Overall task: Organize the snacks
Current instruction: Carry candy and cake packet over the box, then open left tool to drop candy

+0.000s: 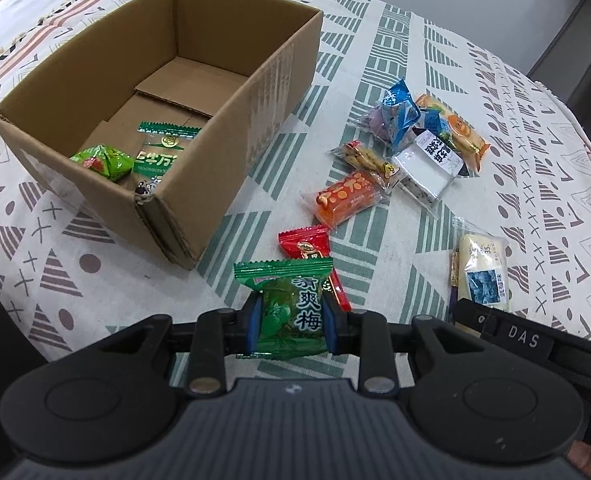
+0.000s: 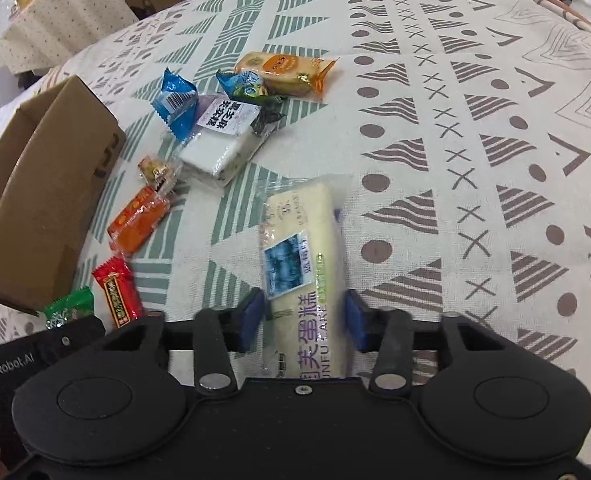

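Note:
My left gripper (image 1: 291,322) is shut on a green plum candy packet (image 1: 287,304), held just above the patterned tablecloth near the front corner of the open cardboard box (image 1: 255,80). Inside the box lie a green pyramid packet (image 1: 103,162) and a flat green packet (image 1: 159,152). My right gripper (image 2: 303,318) straddles the near end of a long cream cake packet (image 2: 299,240) lying flat on the cloth. Its blue pads stand just off the wrapper's sides, so it is open. The same cake packet (image 1: 481,268) shows at the right in the left wrist view.
Loose snacks lie between box and cake: a red candy packet (image 1: 307,244), an orange packet (image 1: 345,198), a white cake (image 1: 423,168), a blue packet (image 1: 399,116) and an orange-wrapped biscuit (image 2: 283,72). Bare cloth (image 2: 475,200) spreads to the right.

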The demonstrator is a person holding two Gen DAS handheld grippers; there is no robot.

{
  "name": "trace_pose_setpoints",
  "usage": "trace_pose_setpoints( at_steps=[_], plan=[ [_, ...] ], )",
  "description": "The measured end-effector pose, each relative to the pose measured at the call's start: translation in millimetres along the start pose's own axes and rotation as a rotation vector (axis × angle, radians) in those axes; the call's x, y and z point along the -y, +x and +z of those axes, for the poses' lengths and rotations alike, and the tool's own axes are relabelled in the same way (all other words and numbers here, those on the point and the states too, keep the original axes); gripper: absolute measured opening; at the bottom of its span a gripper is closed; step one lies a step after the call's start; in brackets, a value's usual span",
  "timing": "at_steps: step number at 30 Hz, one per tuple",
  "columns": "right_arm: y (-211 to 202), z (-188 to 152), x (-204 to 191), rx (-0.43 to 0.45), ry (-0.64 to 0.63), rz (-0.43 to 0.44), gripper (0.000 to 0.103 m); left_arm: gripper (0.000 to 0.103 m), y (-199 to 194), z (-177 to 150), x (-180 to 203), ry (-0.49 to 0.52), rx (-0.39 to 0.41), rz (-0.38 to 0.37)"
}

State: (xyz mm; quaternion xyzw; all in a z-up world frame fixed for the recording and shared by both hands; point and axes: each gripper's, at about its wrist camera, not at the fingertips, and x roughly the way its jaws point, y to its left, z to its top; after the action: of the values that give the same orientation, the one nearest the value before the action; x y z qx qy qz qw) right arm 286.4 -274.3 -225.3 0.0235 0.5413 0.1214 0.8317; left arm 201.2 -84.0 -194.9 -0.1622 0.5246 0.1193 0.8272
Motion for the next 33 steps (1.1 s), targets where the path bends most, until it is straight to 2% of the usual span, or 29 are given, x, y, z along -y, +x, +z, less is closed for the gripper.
trace_pose_setpoints(
  at_steps=[7,21,33],
  plan=[
    [-8,3,3,0.027,0.045,0.051,0.03,0.03,-12,4,-1,0.008,0.031,-0.008],
    [-63,2,0,0.216,0.142,0.219,0.03,0.03,-59,15,2,0.035,0.131,-0.021],
    [-88,5,-22,0.328,0.091,0.363,0.03,0.03,-87,28,-11,0.009,0.202,0.002]
  ],
)
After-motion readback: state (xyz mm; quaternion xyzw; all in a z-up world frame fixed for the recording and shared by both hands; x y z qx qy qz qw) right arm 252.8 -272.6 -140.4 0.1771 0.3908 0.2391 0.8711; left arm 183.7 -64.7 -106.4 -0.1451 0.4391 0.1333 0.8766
